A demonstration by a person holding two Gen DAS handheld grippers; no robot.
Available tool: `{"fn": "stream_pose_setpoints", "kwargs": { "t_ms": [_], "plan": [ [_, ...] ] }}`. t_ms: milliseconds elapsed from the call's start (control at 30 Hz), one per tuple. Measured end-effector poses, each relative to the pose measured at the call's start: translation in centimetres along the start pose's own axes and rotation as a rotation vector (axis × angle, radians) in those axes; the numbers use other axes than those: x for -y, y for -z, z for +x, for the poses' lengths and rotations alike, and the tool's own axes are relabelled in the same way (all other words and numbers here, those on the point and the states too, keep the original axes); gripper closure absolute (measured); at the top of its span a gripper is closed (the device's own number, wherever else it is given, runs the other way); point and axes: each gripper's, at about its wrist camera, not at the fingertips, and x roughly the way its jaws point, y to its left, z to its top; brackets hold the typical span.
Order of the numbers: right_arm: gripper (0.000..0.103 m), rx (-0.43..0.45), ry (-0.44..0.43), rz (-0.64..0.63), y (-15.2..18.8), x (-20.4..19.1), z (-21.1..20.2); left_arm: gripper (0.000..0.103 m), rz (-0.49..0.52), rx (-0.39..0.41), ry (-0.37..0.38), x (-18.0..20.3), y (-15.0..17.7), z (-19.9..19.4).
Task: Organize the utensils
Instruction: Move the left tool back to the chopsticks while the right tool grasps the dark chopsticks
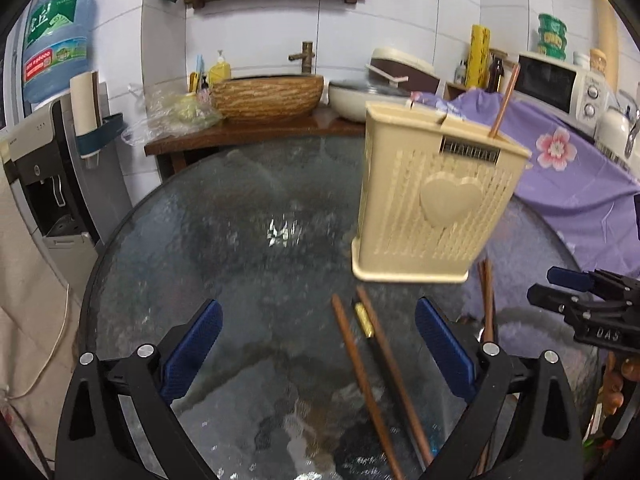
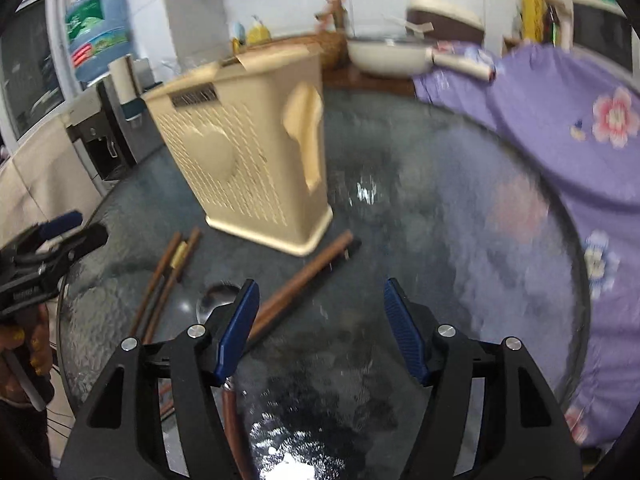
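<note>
We see a cream slotted utensil holder [image 1: 436, 200] bearing a raised heart, one brown chopstick [image 1: 505, 100] standing inside. Our left gripper [image 1: 318, 344] gapes wide and empty; our right gripper [image 2: 320, 328] is parted, gripping nothing.

Both the left gripper [image 1: 318, 344] and the right gripper [image 2: 320, 330] are showing black angular frames, ribbed blue finger pads [image 1: 444, 346], and round silver screws, with white "DAS" lettering appearing beside the glass table [image 1: 240, 208].

Water jug [image 1: 56, 36], microwave [image 1: 560, 80], perhaps rice cooker [image 1: 400, 66]
</note>
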Motion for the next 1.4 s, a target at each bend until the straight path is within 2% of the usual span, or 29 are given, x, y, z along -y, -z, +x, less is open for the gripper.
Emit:
{"fn": "stream_pose_setpoints", "kwargs": {
  "t_ms": [267,533,800,900,1000,1033,1333,1400],
  "plan": [
    [0.039,-0.068,0.031,-0.026,1.0,-0.6,2.6,0.017,0.03,-0.084,-0.016,-0.1,2.0,1.8],
    [0.041,-0.096,0.062,-0.075,1.0,-2.3,3.8,0.018,0.043,-0.103,-0.006,0.6,2.6,2.2],
    [0.042,-0.125,0.063,-0.126,0.9,-2.1,3.3,0.019,0.06,-0.121,-0.006,0.9,3.0,2.4],
    [0.043,-0.149,0.036,-0.099,0.8,-0.9,3.1,0.022,0.066,-0.131,-0.005,0.9,3.0,2.7],
    [0.046,-0.177,-0.026,-0.018,0.8,0.7,3.3,0.023,0.066,-0.136,0.001,1.0,3.0,2.8],
    [0.049,-0.172,-0.018,-0.004,0.7,1.1,3.3,0.023,0.067,-0.138,0.001,1.0,2.9,2.9],
    [0.051,-0.173,0.011,0.006,-0.7,0.8,4.5,0.024,0.057,-0.138,0.003,1.1,2.7,3.0],
    [0.057,-0.181,-0.003,0.023,-1.1,0.8,5.0,0.024,0.055,-0.137,0.002,1.1,2.6,3.0]
  ]
}}
